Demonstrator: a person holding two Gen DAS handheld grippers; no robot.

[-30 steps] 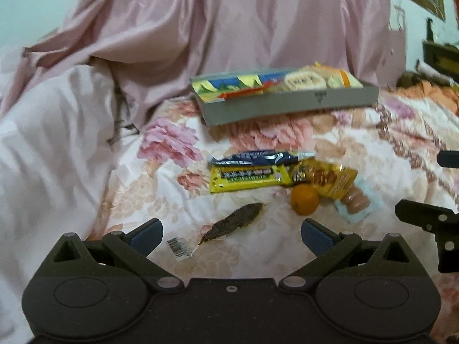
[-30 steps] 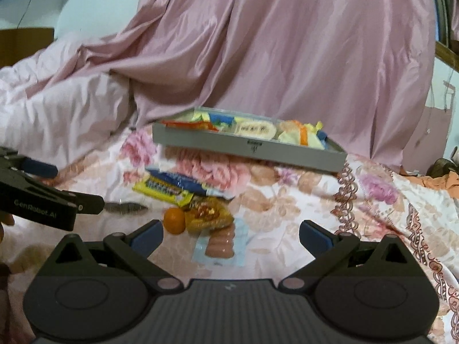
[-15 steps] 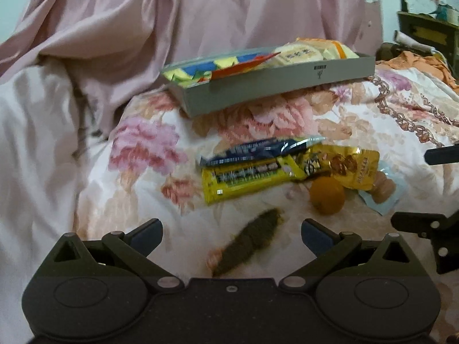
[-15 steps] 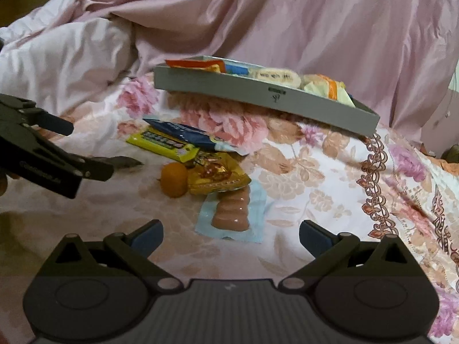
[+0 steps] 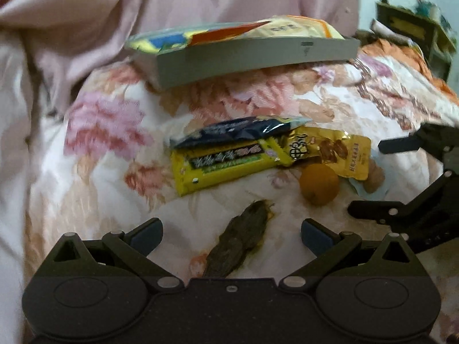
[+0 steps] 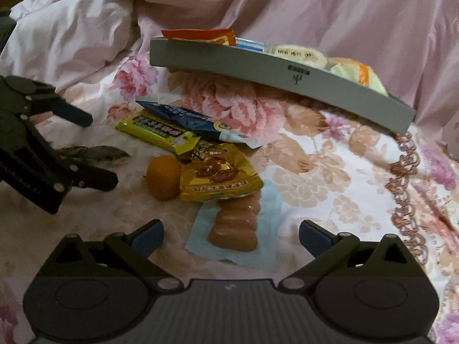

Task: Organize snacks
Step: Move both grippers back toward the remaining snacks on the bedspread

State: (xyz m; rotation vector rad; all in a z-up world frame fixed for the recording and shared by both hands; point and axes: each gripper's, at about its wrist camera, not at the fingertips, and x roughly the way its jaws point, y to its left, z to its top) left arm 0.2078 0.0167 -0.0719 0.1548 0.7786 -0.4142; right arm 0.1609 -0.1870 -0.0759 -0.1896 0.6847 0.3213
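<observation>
Loose snacks lie on a floral bedspread: a dark dried-fish pack (image 5: 239, 242), a yellow bar (image 5: 221, 166), a dark blue pack (image 5: 235, 130), a golden pouch (image 5: 335, 152), an orange ball (image 5: 319, 184) and a pink sausage pack (image 6: 235, 225). My left gripper (image 5: 231, 229) is open, low over the fish pack, which lies between its fingers. My right gripper (image 6: 231, 230) is open too, its fingers straddling the sausage pack. Behind them a grey tray (image 5: 258, 57) holds several snack packs. The same tray (image 6: 258, 68) shows in the right wrist view.
Rumpled pink sheets (image 6: 315, 8) rise behind the tray and a white duvet (image 6: 66, 37) bulges at the left. In the left wrist view the right gripper (image 5: 416, 189) shows at the right edge; the left gripper (image 6: 37, 154) shows at left in the right wrist view.
Both grippers have dropped and moved forward towards the snacks. The fish pack now lies between the left fingers and the sausage pack between the right fingers. Both stayed open.
</observation>
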